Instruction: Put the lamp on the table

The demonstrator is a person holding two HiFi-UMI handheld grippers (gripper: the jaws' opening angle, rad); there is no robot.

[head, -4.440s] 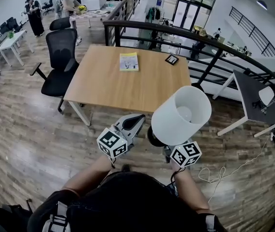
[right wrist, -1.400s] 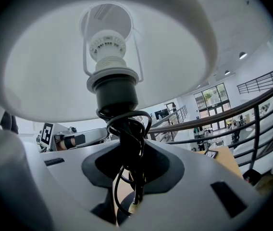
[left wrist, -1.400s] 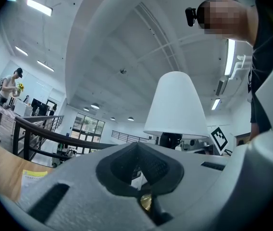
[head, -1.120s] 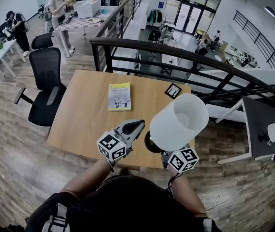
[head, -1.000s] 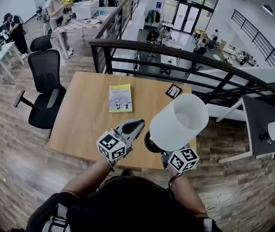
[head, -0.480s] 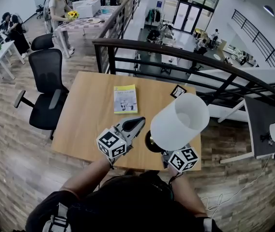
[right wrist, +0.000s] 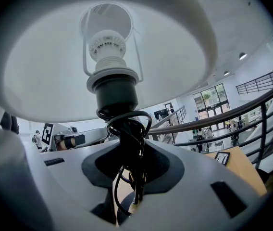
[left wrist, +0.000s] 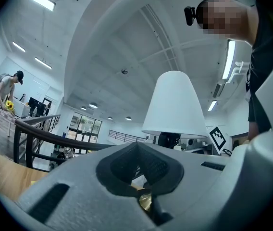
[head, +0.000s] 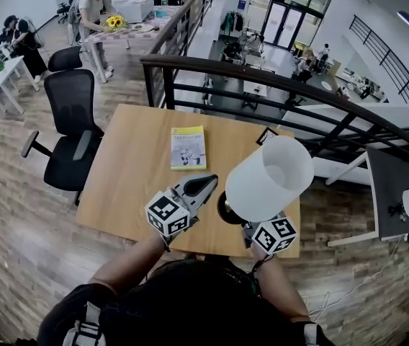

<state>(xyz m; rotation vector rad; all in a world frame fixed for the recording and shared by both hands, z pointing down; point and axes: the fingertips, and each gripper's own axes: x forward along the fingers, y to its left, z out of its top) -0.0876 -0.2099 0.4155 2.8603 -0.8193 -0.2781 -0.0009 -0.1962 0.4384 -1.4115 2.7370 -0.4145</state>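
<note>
Railing (head: 212,67) of dark metal runs along the far side of a wooden table (head: 136,182), and past it the floor drops away to a lower level. A yellow booklet (head: 188,148) lies flat near the table's middle, its cover print too small to read. A small dark frame (head: 265,135) sits at the far right corner, partly hidden by the lamp (head: 269,179). A black office chair (head: 73,121) stands off the left edge, a grey-topped side desk (head: 389,193) lies well to the right, and far left a person (head: 93,6) bends over yellow flowers (head: 114,22). The lamp is held up over the table's near right corner with its white shade tipped toward the head camera. Whether its dark base touches the wood, I cannot tell. The right gripper (right wrist: 129,174) is clamped on the lamp's stem, and only its own view shows that, along with a black cord (right wrist: 127,129) looped around the stem and the white bulb socket (right wrist: 108,47) inside the shade. From above, the shade hides that grip and only the marker cube (head: 274,234) shows. The left gripper (head: 203,186) hangs just left of the lamp's base with its fingers together on nothing. Its view catches the shade from the side and a brass glint low between the pads.
</note>
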